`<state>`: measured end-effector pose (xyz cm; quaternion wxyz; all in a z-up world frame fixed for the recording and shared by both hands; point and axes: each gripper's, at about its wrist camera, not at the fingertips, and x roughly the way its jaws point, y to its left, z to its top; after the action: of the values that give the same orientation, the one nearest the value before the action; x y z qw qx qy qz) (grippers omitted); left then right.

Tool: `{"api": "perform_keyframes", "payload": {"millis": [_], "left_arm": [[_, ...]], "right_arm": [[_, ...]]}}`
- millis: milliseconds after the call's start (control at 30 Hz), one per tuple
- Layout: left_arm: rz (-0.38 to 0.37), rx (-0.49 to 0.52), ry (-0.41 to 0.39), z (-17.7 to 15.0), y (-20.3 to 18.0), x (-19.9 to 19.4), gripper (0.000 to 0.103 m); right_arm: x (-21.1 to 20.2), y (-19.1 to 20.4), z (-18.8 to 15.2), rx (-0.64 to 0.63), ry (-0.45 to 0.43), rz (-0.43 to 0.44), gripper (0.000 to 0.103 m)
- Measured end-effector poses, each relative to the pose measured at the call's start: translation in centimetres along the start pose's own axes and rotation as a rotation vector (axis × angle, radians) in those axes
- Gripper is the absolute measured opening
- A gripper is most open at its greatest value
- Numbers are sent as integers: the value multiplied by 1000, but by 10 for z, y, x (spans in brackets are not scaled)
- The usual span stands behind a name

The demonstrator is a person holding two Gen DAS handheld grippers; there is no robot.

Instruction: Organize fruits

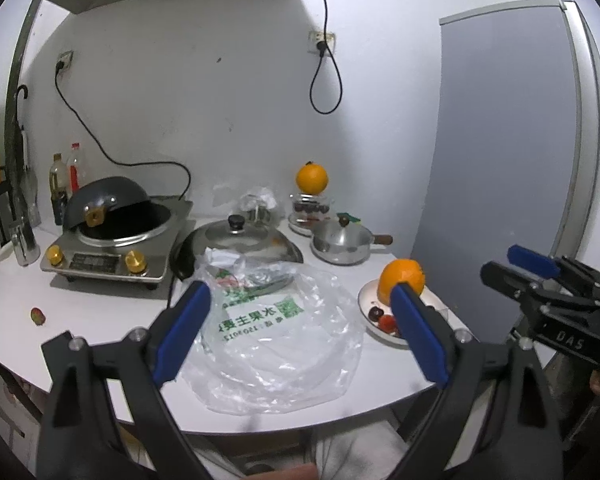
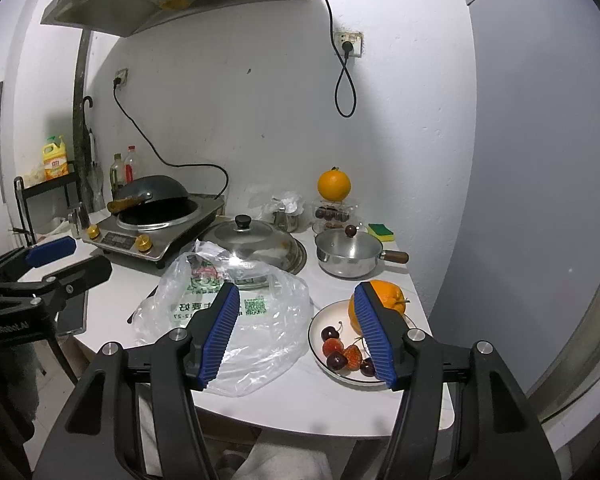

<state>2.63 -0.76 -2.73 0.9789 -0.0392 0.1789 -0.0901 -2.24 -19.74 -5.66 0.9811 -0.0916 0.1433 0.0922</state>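
I hold both grippers, left (image 1: pixel 300 332) and right (image 2: pixel 296 332), above the counter (image 2: pixel 292 400), jaws spread wide. An orange (image 2: pixel 386 296), cherries (image 2: pixel 331 334) and strawberries (image 2: pixel 333 347) sit on the plate (image 2: pixel 314 332) beside the bag (image 2: pixel 256 332).

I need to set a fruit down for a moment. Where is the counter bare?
Bare white counter lies in front of the induction cooker, left of the plastic bag, apart from one small fruit. A narrow strip runs between bag and plate. The back, around the wok lid, saucepan and jars, is crowded.
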Motion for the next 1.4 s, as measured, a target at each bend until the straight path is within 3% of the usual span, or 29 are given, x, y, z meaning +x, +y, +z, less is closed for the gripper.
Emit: {"api": "perform_keyframes", "payload": {"millis": [1400], "left_arm": [[-8, 60, 9, -1, -17, 4, 93]], "right_arm": [[-1, -10, -8, 15, 13, -11, 63]]}}
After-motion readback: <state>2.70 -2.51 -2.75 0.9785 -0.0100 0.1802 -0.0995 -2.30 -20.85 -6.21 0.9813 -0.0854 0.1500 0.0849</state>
